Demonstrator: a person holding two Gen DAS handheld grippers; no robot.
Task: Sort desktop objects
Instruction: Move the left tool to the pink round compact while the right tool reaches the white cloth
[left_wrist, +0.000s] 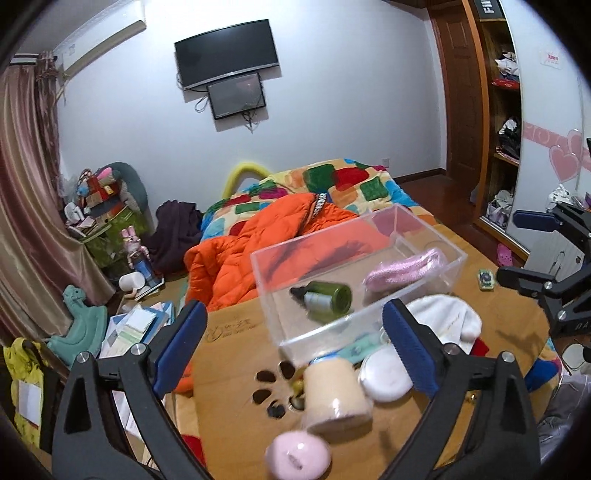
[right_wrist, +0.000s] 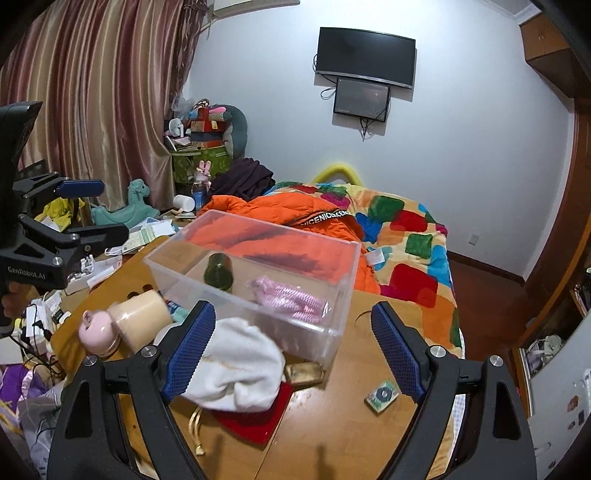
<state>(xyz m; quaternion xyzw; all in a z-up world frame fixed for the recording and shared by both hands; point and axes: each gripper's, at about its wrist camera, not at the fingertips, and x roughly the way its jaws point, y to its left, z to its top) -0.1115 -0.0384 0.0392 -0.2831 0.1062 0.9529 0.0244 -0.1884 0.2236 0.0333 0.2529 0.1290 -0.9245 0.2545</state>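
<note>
A clear plastic box (left_wrist: 448, 271) (right_wrist: 343, 295) stands on the wooden table and holds a green bottle (left_wrist: 327, 297) (right_wrist: 218, 272) lying down and a pink knitted item (left_wrist: 402, 271) (right_wrist: 291, 297). My left gripper (left_wrist: 295, 350) is open and empty, above a cream cylinder (left_wrist: 338, 397) (right_wrist: 140, 317), a white round pad (left_wrist: 384, 374) and a pink jar (left_wrist: 297, 456) (right_wrist: 96, 330). My right gripper (right_wrist: 295, 350) is open and empty, above a white cloth (right_wrist: 240, 373) (left_wrist: 445, 319), a red pouch (right_wrist: 258, 419), a gold bar (right_wrist: 304, 373) and a small green card (right_wrist: 382, 395) (left_wrist: 485, 278).
The wooden table (right_wrist: 332, 435) (left_wrist: 236, 354) abuts a bed with an orange duvet (left_wrist: 236, 258) and patchwork quilt (right_wrist: 406, 236). Cluttered papers (left_wrist: 136, 328) and cables (right_wrist: 37, 325) lie left of the table. A wardrobe (left_wrist: 498, 122) stands at the right.
</note>
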